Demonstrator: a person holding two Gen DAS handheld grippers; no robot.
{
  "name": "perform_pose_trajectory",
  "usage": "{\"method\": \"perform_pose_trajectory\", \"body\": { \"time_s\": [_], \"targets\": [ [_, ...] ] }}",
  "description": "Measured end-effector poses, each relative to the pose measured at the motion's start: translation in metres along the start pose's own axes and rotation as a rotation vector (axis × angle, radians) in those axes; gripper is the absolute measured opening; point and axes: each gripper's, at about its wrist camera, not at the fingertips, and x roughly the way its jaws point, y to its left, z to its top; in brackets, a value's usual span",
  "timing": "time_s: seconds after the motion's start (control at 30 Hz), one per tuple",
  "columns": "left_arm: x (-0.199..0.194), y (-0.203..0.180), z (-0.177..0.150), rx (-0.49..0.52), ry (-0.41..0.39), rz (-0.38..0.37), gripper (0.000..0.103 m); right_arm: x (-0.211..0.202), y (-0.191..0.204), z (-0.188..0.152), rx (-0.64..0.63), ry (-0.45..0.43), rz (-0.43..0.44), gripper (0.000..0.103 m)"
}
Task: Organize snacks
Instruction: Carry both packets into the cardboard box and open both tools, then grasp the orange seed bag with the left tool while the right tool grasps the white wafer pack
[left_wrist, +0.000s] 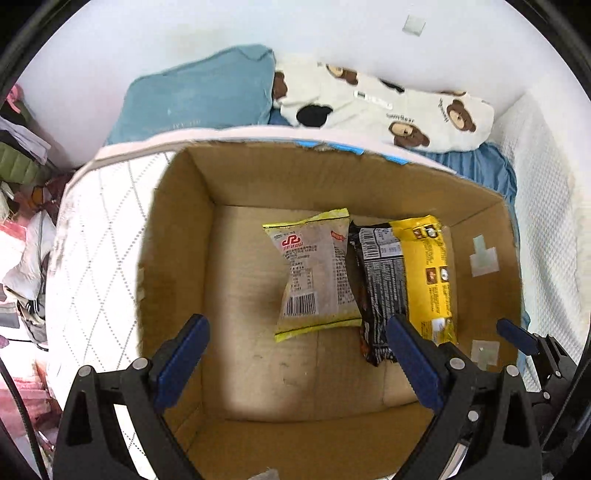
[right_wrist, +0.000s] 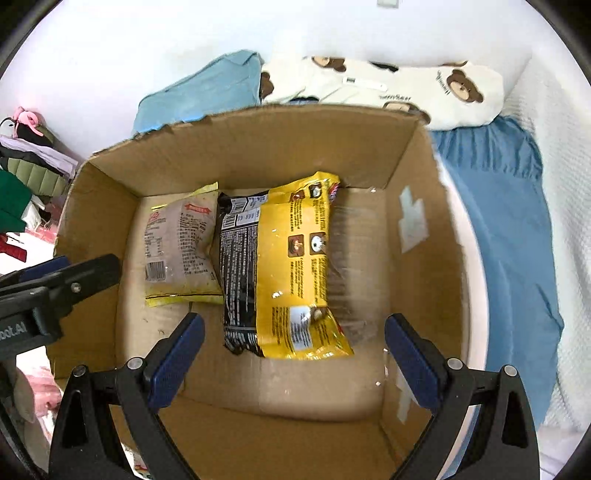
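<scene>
Both hand-held grippers are poised above an open cardboard box (left_wrist: 177, 229), each angled down into it. The left gripper (left_wrist: 297, 354) has its blue-padded fingers (left_wrist: 183, 358) spread wide with nothing between them, positioned over the near left part of the box floor. The right gripper (right_wrist: 293, 354) is likewise spread wide and empty, over the near centre of the box; in the left wrist view one of its blue tips shows at the right edge, and in the right wrist view the left gripper's black body enters from the left, so the two tools are side by side. Two snack packets lie flat on the box floor: a grey and yellow packet (left_wrist: 314, 273) on the left and a black and yellow packet (right_wrist: 288, 266) on the right, their long edges touching or slightly overlapping; which one lies on top cannot be told. The print on both packets is too small to read. The box rests on a white quilted mattress (left_wrist: 99, 236), with a blue pillow (left_wrist: 199, 92) and a bear-print cloth (left_wrist: 391, 107) beyond it. The box's near wall is cut off by the frame, and the clutter at the far left is indistinct.
</scene>
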Motion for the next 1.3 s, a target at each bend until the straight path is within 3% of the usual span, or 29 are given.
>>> {"method": "perform_pose_trajectory", "body": {
  "time_s": [0.4, 0.8, 0.97, 1.13, 1.3],
  "targets": [
    [-0.075, -0.009, -0.045, 0.048, -0.169, 0.0, 0.098, -0.077, 0.015, -0.04, -0.007, -0.164, -0.018, 0.1],
    [-0.121, -0.009, -0.098, 0.039, -0.255, -0.038, 0.098, -0.138, 0.019, -0.092, 0.045, -0.273, 0.038, 0.1],
    [-0.126, -0.004, -0.114, 0.024, -0.259, -0.051, 0.098, -0.143, 0.014, -0.114, 0.105, -0.26, 0.102, 0.1],
    [-0.119, 0.006, -0.137, 0.03, -0.229, -0.041, 0.098, -0.126, 0.004, -0.142, 0.167, -0.184, 0.144, 0.1],
    [-0.077, 0.03, -0.183, 0.059, -0.094, 0.049, 0.098, -0.091, -0.005, -0.185, 0.227, -0.076, 0.139, 0.1]
  ]
}}
